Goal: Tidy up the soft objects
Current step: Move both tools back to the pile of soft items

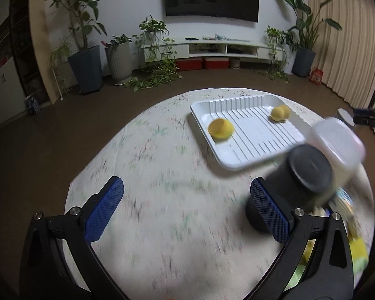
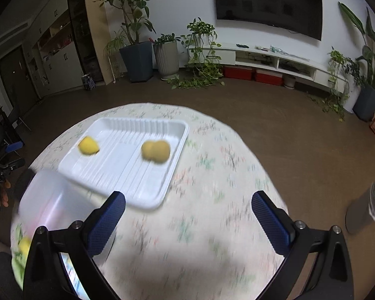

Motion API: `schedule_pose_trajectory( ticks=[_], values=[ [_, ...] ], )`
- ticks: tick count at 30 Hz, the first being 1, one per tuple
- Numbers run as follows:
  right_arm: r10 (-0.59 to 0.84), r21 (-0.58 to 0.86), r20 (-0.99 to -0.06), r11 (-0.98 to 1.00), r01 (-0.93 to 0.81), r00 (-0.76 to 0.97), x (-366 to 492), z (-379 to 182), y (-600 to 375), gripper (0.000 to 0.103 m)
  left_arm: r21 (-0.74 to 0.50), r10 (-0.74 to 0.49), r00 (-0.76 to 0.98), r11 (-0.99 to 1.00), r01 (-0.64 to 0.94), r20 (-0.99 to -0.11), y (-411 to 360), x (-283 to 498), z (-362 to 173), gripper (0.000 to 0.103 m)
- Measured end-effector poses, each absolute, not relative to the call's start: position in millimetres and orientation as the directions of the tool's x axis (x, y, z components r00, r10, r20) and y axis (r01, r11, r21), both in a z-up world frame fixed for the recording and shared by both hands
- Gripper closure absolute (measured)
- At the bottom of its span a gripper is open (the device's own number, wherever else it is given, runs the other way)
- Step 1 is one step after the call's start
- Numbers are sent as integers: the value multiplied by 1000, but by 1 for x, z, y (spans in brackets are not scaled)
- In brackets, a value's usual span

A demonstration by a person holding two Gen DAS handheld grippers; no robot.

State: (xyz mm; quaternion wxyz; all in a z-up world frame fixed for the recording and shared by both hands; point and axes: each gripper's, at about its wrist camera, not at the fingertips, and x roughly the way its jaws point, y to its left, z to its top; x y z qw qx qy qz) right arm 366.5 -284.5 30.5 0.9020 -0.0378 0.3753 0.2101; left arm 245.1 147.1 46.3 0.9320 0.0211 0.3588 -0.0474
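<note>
Floral tablecloth (image 1: pixel 162 175) carries white tray (image 1: pixel 227 160); two yellow sponges (image 2: pixel 155 152) lie inside tray. Left gripper (image 1: pixel 187 208), right gripper (image 2: pixel 188 221) both wide apart, empty. Advice: approach remaining soft items beside tray slowly, squeeze gently.

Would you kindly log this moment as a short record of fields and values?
surface: round table with a flowered cloth
tray: white ridged tray on the table
in tray: two yellow soft pieces, one toward its left, one toward its right
beside tray: clear tub, blurred
left gripper: open, holding nothing
right gripper: open, holding nothing
image quality: motion blur in both views
</note>
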Motion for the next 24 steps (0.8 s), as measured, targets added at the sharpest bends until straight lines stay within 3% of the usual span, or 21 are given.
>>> schedule_pose_trajectory(
  ticks=[15,21,24],
  values=[
    [480,221,-657,860,-460,582,168,-3,-257,0,-45,-167,787,984,175,-595,72,70,26,0],
    [537,203,-637,809,-552,553,99,-15,-210,0,-67,-195,802,979,192,-564,50,46,20,0],
    [549,165,-637,783,-600,542,77,-22,-185,0,-98,-212,774,977,192,-596,46,54,13,0]
  ],
)
